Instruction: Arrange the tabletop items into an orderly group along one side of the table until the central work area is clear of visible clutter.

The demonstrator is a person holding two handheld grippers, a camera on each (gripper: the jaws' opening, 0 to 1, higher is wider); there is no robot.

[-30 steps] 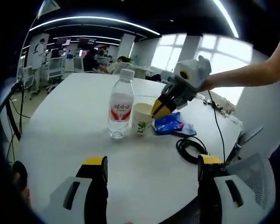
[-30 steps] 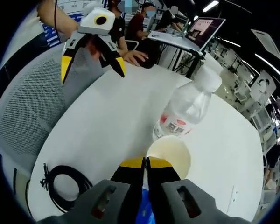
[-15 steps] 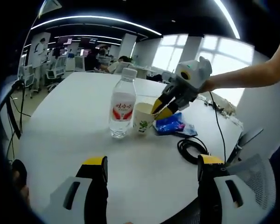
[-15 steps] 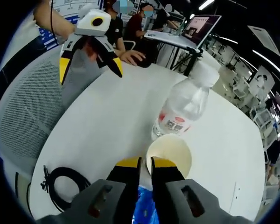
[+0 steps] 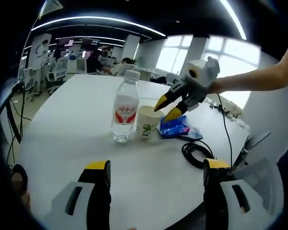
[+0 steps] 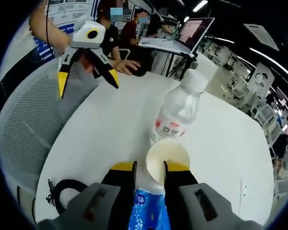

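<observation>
A clear water bottle [image 5: 125, 108] with a red label stands upright on the white table [image 5: 77, 124]. A paper cup [image 5: 147, 121] stands just right of it, and a blue packet [image 5: 175, 127] lies beyond the cup. My right gripper [image 5: 167, 109] hovers open at the cup's far rim and holds nothing. In the right gripper view, its own jaws [image 6: 150, 167] stand apart around the near edge of the cup [image 6: 165, 153], with the packet [image 6: 146, 211] beneath and the bottle [image 6: 178, 112] behind. My left gripper [image 5: 156, 165] is wide open over bare table, well short of the items.
A coiled black cable [image 5: 196, 151] lies near the table's edge, right of the packet. A grey mesh chair [image 6: 24, 124] stands by the table. Seated people and a laptop [image 6: 180, 36] are in the background. The left gripper [image 6: 86, 81] shows open across the table.
The right gripper's jaws have gone from shut to open beside the cup and lifted slightly. The left gripper, bottle, cup and packet have stayed put.
</observation>
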